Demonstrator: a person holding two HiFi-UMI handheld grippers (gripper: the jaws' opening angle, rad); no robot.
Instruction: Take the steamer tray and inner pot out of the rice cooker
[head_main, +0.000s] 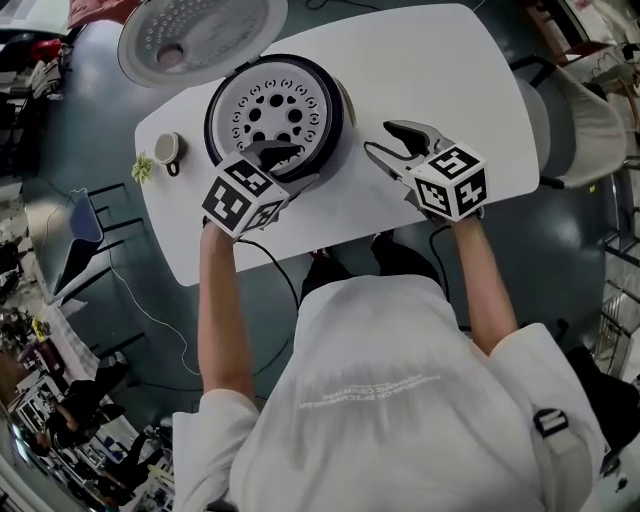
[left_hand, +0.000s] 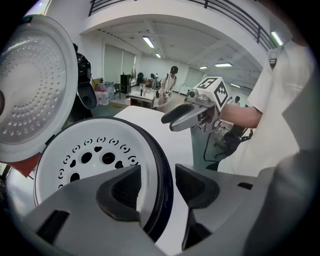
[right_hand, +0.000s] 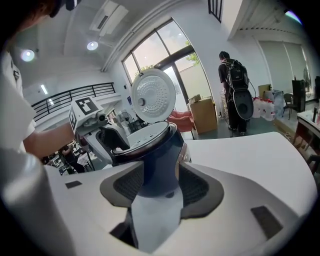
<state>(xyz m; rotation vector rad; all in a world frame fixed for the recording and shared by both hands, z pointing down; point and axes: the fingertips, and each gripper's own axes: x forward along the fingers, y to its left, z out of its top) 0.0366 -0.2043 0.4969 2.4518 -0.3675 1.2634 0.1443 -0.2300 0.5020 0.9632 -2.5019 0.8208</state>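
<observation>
The steamer tray (head_main: 275, 115), white, round and perforated, sits in the mouth of the rice cooker (head_main: 337, 125) on the table (head_main: 440, 70), with the lid (head_main: 200, 35) swung open at 11 o'clock. Being round, the tray has no long axis. The left gripper (head_main: 275, 156) is nearer, at the tray's 6 o'clock edge. Its jaws are wide and straddle the rim, one over the tray and one outside the dark wall, not pressing. The right gripper (head_main: 392, 142) stands apart at 4 o'clock, jaws wide and empty, aimed at the cooker.
</observation>
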